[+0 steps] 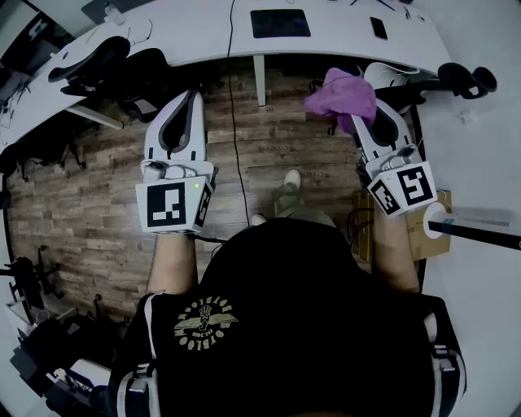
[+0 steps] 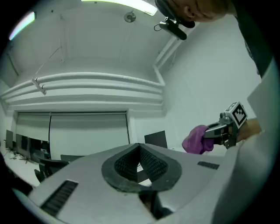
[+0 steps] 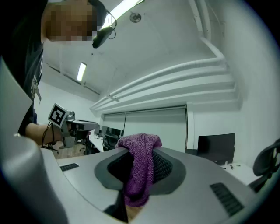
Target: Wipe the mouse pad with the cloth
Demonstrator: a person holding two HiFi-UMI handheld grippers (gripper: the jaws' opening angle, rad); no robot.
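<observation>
The black mouse pad (image 1: 280, 23) lies flat on the white desk (image 1: 195, 37) at the far side of the head view, well ahead of both grippers. My right gripper (image 1: 360, 114) is held up over the wooden floor, shut on a purple cloth (image 1: 343, 94) that bunches out past its tips. In the right gripper view the cloth (image 3: 139, 173) hangs down between the closed jaws. My left gripper (image 1: 194, 96) is raised on the left, shut with nothing in it; its tips meet (image 2: 140, 147). The left gripper view also catches the cloth (image 2: 197, 139) at right.
A black phone (image 1: 378, 28) lies on the desk right of the pad. Office chairs stand at left (image 1: 94, 61) and right (image 1: 466, 79). A cable (image 1: 238, 138) runs across the floor, and a cardboard box (image 1: 433, 234) sits by my right arm.
</observation>
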